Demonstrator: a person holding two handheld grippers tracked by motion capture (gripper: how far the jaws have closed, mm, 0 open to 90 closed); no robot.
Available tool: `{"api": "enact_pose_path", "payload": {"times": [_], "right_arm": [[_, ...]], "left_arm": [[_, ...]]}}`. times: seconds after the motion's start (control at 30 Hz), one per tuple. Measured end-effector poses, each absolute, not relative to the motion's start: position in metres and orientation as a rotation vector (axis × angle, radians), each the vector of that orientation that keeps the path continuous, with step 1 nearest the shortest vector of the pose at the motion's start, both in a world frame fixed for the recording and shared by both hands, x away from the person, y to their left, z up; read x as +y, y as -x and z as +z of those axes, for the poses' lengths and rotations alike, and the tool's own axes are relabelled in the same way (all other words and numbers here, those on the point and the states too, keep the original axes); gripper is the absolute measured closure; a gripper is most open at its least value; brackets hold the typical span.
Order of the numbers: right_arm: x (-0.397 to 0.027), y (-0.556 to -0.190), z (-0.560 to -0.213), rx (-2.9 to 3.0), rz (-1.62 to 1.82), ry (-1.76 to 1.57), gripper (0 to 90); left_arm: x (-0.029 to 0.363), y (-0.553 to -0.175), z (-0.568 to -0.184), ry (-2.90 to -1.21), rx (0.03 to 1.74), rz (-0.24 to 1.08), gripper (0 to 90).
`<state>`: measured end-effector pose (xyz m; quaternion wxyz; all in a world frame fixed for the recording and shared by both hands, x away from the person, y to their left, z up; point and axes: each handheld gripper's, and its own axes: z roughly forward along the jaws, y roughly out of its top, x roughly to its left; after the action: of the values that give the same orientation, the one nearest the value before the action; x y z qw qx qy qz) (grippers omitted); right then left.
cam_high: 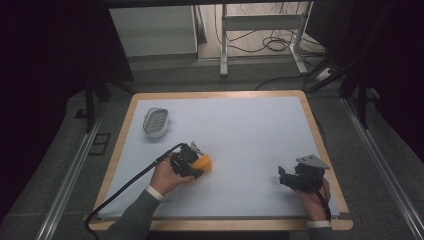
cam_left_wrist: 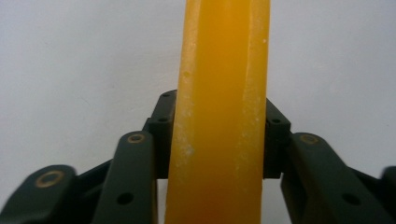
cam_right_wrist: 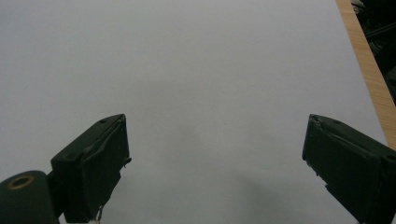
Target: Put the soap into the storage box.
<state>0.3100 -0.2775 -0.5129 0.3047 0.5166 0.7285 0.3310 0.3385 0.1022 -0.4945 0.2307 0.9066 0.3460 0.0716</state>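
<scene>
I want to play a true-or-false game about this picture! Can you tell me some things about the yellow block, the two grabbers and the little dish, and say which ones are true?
1. The left gripper is squeezing the yellow block. True.
2. The right gripper is holding something too. False: its jaws stand wide open with nothing between them, over the bare white table.
3. The small grey dish sits near the far left part of the table. True.
4. The yellow block is lying inside the dish. False: it is apart from the dish, nearer the person, between the left gripper's jaws.
5. The two grippers are touching each other. False: they are far apart, one on each side.
</scene>
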Motion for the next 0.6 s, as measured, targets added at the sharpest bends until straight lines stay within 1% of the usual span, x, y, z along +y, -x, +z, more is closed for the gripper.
{"api": "enact_pose_path", "payload": {"times": [0.3, 0.47, 0.6], "right_arm": [[-0.279, -0.310, -0.513, 1.923, 0.877, -1.371, 7.4], [-0.282, -0.310, -0.512, 1.911, 0.880, -1.376, 7.4], [-0.282, -0.309, -0.512, 1.906, 0.879, -1.377, 7.5]], "left_arm": [[0.105, -0.341, -0.493, -2.482, 0.947, 0.164, 60.6], [0.110, -0.342, -0.486, -2.445, 0.943, 0.132, 60.7], [0.118, -0.343, -0.477, -2.414, 0.950, 0.144, 60.7]]}}
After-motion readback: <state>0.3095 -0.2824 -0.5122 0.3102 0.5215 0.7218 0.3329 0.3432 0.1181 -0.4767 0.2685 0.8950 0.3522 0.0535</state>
